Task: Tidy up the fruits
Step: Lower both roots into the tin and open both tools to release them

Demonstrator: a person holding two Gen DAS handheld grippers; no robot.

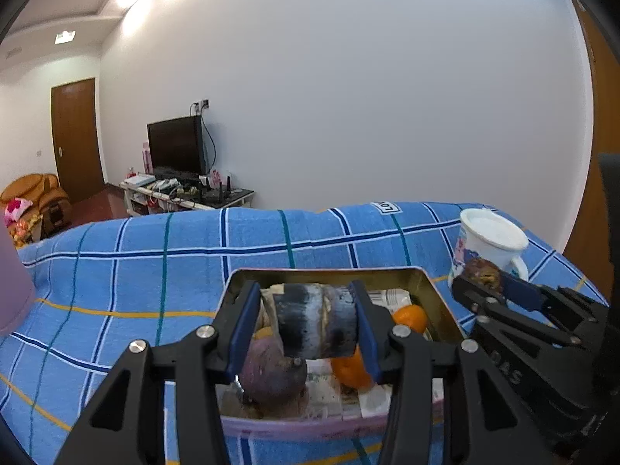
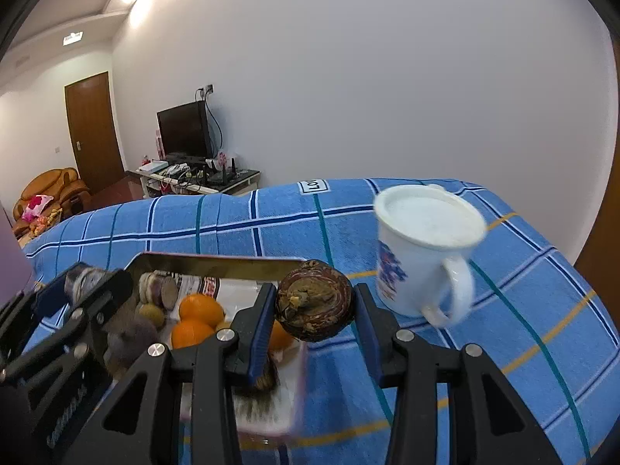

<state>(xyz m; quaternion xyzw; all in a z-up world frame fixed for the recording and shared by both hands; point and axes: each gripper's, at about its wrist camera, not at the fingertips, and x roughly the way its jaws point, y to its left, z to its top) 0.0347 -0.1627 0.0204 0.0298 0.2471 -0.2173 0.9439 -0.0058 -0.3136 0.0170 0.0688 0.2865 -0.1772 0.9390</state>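
A blue checked cloth (image 2: 445, 348) covered the table. A white mug (image 2: 422, 248) with a picture on its side stood on it. Far back by the white wall stood a black TV (image 1: 176, 147) on a low stand (image 1: 186, 193) — near a brown door (image 1: 75, 139) and an orange armchair (image 2: 50, 190).

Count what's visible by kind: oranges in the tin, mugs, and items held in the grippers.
Oranges in the tin: 3
Mugs: 1
Held items: 2, a dark cylinder in the left gripper, a brown round fruit in the right gripper
Total: 6
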